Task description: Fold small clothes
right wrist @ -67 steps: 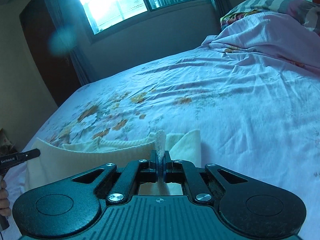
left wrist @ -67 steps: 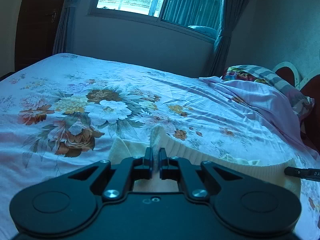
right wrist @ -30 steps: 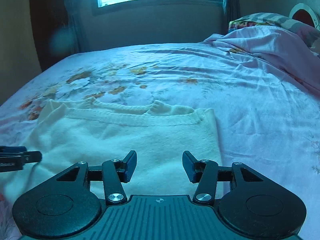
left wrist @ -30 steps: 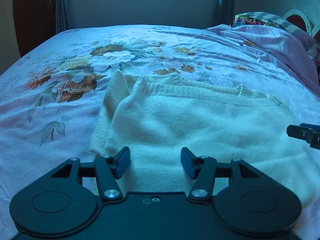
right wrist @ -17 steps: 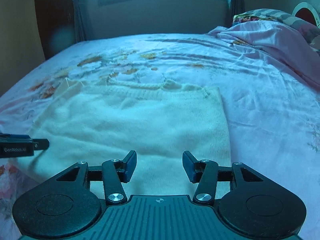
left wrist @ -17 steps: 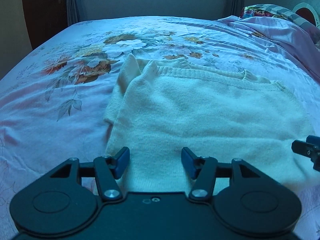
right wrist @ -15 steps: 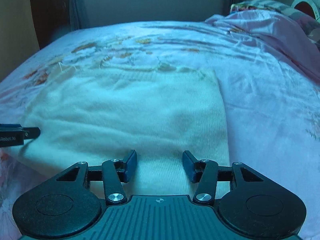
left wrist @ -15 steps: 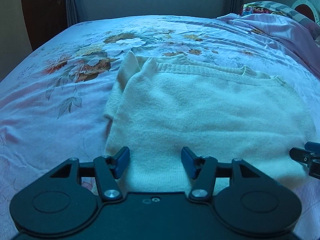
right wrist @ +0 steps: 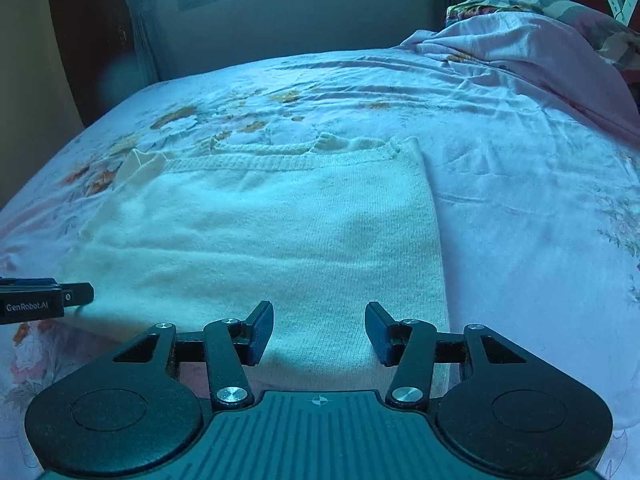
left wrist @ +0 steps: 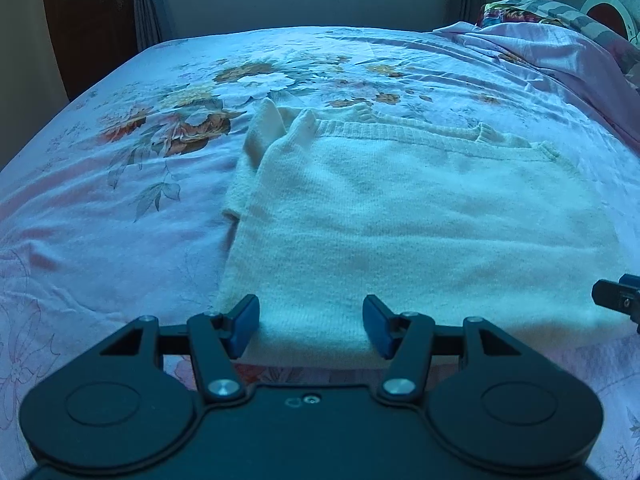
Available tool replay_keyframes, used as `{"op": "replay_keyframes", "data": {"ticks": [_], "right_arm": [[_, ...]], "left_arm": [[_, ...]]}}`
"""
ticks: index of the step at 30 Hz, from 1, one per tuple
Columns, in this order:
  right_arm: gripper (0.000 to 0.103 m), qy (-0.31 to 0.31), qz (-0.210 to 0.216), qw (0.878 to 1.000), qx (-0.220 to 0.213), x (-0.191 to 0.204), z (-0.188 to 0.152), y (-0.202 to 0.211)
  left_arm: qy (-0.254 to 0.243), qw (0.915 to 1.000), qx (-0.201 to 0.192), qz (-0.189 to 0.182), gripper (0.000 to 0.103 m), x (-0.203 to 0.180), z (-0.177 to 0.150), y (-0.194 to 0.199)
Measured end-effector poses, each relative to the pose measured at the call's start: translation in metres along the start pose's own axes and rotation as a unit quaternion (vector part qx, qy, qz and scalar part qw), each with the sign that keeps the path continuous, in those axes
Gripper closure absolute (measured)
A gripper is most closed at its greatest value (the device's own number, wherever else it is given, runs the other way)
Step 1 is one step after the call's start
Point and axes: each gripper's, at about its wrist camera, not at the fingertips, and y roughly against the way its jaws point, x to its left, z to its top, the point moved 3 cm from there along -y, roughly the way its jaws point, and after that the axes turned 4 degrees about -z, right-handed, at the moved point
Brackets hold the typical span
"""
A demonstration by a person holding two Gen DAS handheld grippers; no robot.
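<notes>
released, backed off | sweater [left wrist: 408,224] flat ahead of hand-held gripper [left wrist: 311,326]

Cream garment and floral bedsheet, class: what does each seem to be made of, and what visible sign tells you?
Cream garment: looks like soft knitted yarn, matte and slightly fuzzy; ribbed band along its far edge. Fibre unclear.
Floral bedsheet: seems thin woven cloth, smooth with a faint sheen; fine creases and a printed flower pattern.

A cream knitted sweater [left wrist: 416,220] lies folded flat on the floral bedsheet [left wrist: 120,200]. The left tool [left wrist: 311,326] hovers over the sweater's near edge, jaws apart and empty; the right tool's tip [left wrist: 618,300] shows beside the sweater's right edge.
</notes>
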Motion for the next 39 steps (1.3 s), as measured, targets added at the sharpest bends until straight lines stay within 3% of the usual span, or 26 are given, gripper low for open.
{"op": "replay_keyframes", "data": {"ticks": [7, 11, 16, 18, 28, 31, 33, 39], "right_arm": [[0.052, 0.002, 0.015, 1.000, -0.006, 0.007, -0.001, 0.013], [0.052, -0.001, 0.003, 1.000, -0.014, 0.006, 0.002, 0.010], [0.052, 0.017, -0.022, 0.999, 0.022, 0.004, -0.009, -0.016], [0.052, 0.015, -0.020, 0.999, 0.020, 0.000, -0.014, -0.018], [0.052, -0.015, 0.012, 1.000, -0.011, 0.008, 0.005, -0.008], [0.052, -0.001, 0.012, 1.000, -0.008, 0.017, 0.006, -0.015], [0.052, 0.002, 0.012, 1.000, 0.002, 0.018, 0.005, -0.022], [0.052, 0.021, 0.004, 1.000, -0.018, 0.017, 0.025, -0.034]], "left_arm": [[0.015, 0.9998, 0.005, -0.013, 0.044, 0.010, 0.000, 0.007], [0.015, 0.9992, -0.021, -0.030, 0.044, 0.009, 0.002, 0.012], [0.010, 0.9996, 0.007, -0.026, 0.041, 0.006, -0.009, -0.014], [0.011, 0.9996, 0.000, -0.027, 0.042, 0.008, -0.012, -0.012], [0.019, 0.9982, -0.025, -0.051, 0.044, 0.003, 0.016, -0.011], [0.016, 0.9989, 0.002, -0.043, 0.042, 0.004, 0.011, -0.030], [0.015, 0.9991, -0.005, -0.040, 0.043, 0.006, 0.011, -0.030], [-0.002, 0.9982, -0.032, -0.051, 0.045, 0.001, 0.049, -0.037]]}}
